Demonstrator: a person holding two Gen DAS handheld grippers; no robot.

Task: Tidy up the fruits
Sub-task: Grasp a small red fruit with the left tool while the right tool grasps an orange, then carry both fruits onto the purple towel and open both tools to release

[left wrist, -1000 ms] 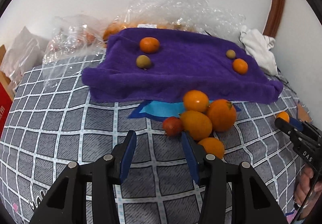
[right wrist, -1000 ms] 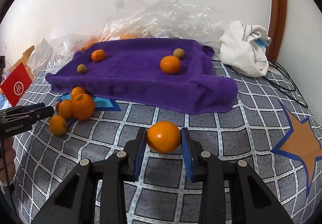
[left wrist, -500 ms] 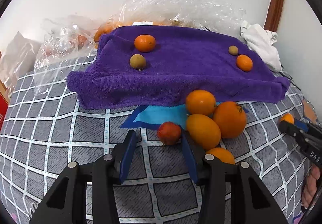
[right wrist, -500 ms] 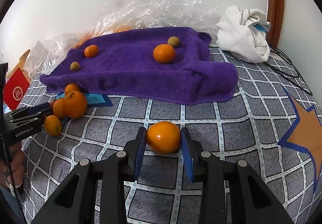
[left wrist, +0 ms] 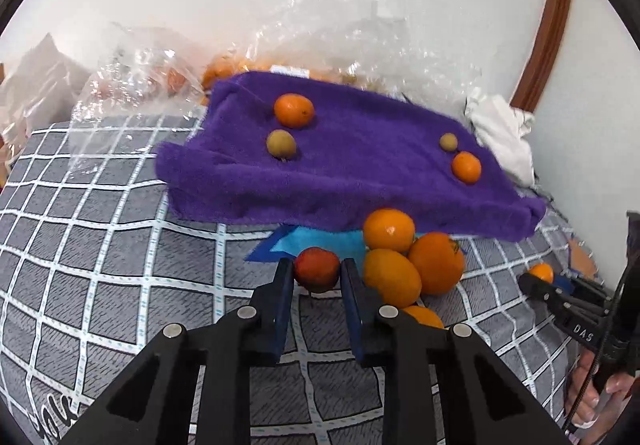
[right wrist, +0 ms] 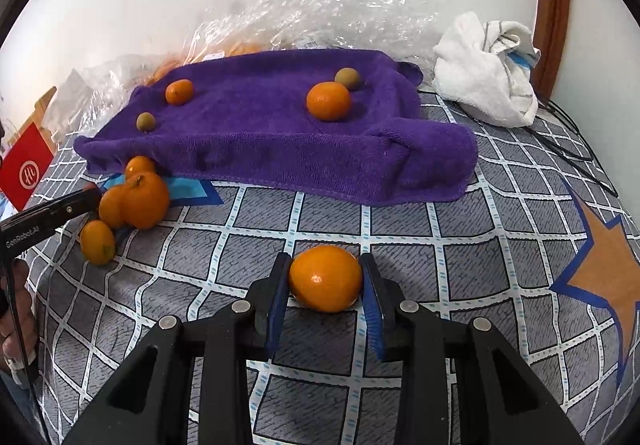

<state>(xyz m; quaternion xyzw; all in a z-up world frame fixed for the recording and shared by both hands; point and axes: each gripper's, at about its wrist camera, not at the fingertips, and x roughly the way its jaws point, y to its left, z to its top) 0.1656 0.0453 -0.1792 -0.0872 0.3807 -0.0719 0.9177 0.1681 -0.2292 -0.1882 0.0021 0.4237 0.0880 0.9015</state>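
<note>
The left tool (left wrist: 316, 277) has just closed on the small red round fruit (left wrist: 317, 270): half a second ago its blue pads stood apart with the fruit loose between them, and now both press its sides. That fruit sits at the near left edge of a cluster of loose orange citrus fruits (left wrist: 404, 265) on the grey checked bedspread (left wrist: 120, 245), just in front of the purple terry towel (left wrist: 360, 173). I judge the grasp complete, so the red fruit is ready to be lifted away from the oranges and taken to wherever its kind belongs.

The right tool (right wrist: 325, 281) grips a glossy orange citrus fruit (right wrist: 325, 278) as it did a second ago, the fruit low over or resting on the bedspread, well to the right of the cluster; I cannot tell which.

The towel seems to serve as the sorting area. From the left wrist view, its left part carries one orange citrus fruit (left wrist: 294, 110) with a small greenish-brown round fruit (left wrist: 281, 143) just nearer, and its right part carries another small greenish-brown fruit (left wrist: 448, 141) with a small orange one (left wrist: 466, 166) close beside it. Behind the towel lie crumpled clear plastic bags (left wrist: 160, 77) with more orange fruit dimly visible inside. At far right sits a crumpled white cloth (right wrist: 486, 73).
</note>
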